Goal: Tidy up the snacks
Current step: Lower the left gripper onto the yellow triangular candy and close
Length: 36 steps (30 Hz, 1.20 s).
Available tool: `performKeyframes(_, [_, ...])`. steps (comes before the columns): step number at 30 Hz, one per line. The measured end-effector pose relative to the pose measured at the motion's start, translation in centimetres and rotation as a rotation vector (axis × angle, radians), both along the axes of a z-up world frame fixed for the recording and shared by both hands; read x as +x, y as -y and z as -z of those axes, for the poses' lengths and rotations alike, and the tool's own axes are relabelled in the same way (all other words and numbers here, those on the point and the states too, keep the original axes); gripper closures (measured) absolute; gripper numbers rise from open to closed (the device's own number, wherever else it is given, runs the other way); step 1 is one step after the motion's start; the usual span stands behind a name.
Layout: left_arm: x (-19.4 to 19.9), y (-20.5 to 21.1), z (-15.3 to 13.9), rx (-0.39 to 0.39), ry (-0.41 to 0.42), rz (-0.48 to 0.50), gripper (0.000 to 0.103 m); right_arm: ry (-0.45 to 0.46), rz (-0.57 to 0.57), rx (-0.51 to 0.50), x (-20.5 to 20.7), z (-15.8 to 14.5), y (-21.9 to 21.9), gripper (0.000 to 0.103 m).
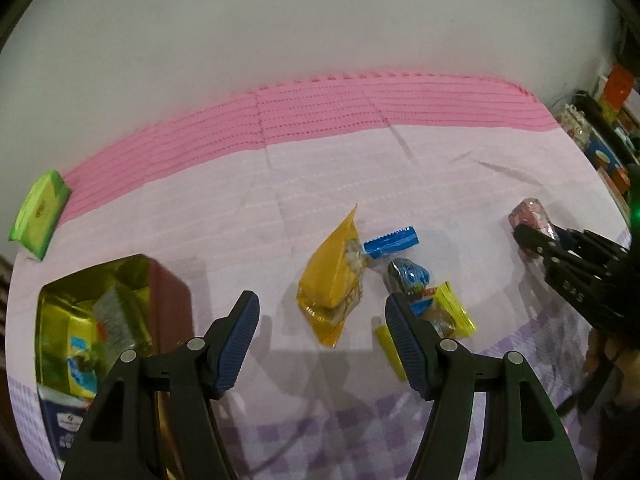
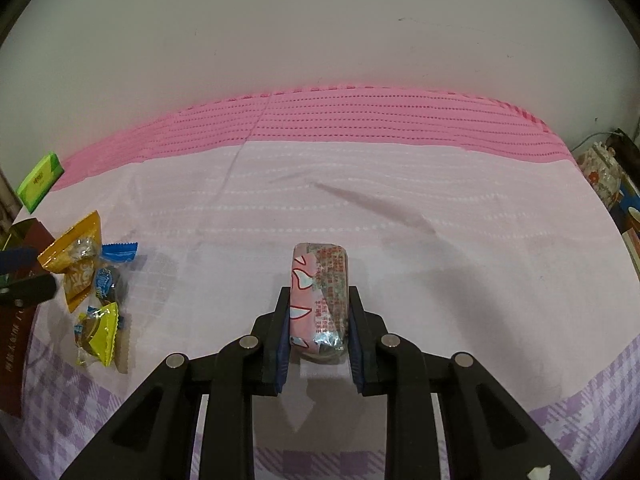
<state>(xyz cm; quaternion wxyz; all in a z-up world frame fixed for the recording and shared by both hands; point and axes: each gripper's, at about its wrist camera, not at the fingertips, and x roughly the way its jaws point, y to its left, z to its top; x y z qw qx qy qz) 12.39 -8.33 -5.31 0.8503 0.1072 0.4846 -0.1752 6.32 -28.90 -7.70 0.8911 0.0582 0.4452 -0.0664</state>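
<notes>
While the pink snack pack (image 2: 320,300) lay on the pink tablecloth (image 2: 440,240), well right of the other snacks, I had my right gripper (image 2: 318,316) closed on both its sides. My left gripper (image 1: 320,340) stood wide and held nothing, above the cloth near the orange packet (image 1: 332,280), the blue candy (image 1: 394,240) and the yellow candy (image 1: 452,312). At far left stood a gold-lined box (image 1: 100,312) with snacks inside.

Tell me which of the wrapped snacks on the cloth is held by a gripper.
The pink wrapped snack, clamped between the right gripper's pads. The orange, blue and yellow packets lie loose in a cluster, untouched.
</notes>
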Motion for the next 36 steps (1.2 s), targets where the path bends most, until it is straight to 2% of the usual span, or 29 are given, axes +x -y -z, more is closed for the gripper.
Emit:
performKeyframes(13, [3.2,1.2,2.0,0.021,-0.017,0.003,0.038,0.002,-0.002,0.017,0.1,0.1,0.4,0.079])
performKeyframes(15, [3.1,1.1,2.2,0.011,-0.026,-0.002,0.046,0.001,-0.003,0.016,0.1,0.1,0.5,0.079])
performKeyframes(17, [2.8,1.0,2.6,0.011,-0.038,-0.007,0.064,0.001,-0.003,0.016,0.1,0.1,0.5,0.079])
performKeyframes(26, [0.6,0.1,2.6,-0.001,-0.055,-0.048,0.069,-0.004,-0.004,-0.004,0.2,0.1,0.3,0.079])
performKeyframes(36, [-1.8,-1.4,0.4,-0.040,-0.042,-0.087,0.069,-0.008,-0.005,-0.021,0.2,0.0,-0.1,0.079])
